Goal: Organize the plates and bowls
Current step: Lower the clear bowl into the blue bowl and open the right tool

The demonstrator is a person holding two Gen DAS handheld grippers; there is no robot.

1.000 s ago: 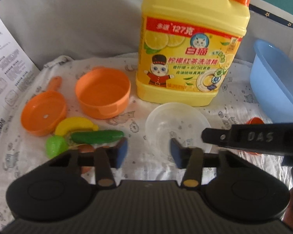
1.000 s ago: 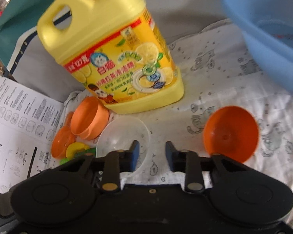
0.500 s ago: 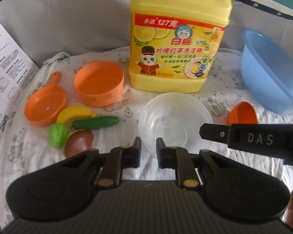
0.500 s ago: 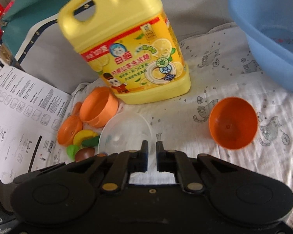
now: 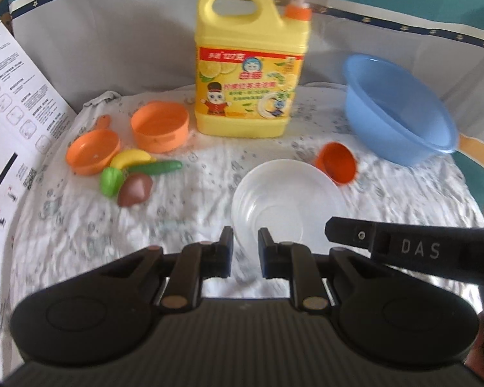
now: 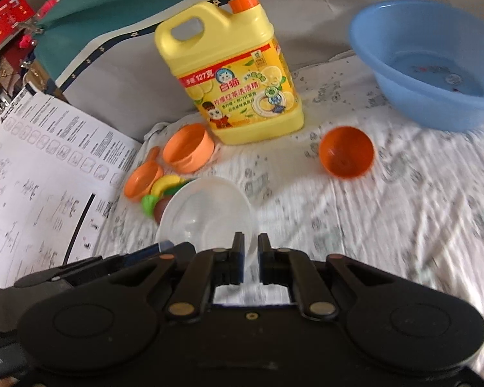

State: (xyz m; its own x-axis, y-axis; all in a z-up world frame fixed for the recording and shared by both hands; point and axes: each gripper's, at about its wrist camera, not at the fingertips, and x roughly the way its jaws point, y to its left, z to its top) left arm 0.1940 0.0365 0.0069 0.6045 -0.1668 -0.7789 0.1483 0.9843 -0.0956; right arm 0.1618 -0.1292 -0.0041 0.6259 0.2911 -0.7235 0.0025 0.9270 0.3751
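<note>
Two hand-held grippers share one clear bowl above a white printed cloth. The left gripper has its fingers closed on the bowl's near rim, and the right gripper pinches the rim from the other side, fingers almost together. The bowl is empty and sits at the centre of the cloth, near the grippers.

Behind it stands a yellow detergent jug with an orange pump. A blue basin at the far right holds shallow water. Between basin and clear bowl lies a small orange bowl, tipped on its side and empty. To the left, an orange cup and an orange toy pan are both empty, with a toy banana, cucumber, a green piece and a brown piece clustered beside them. A printed sheet leans at the far left.
</note>
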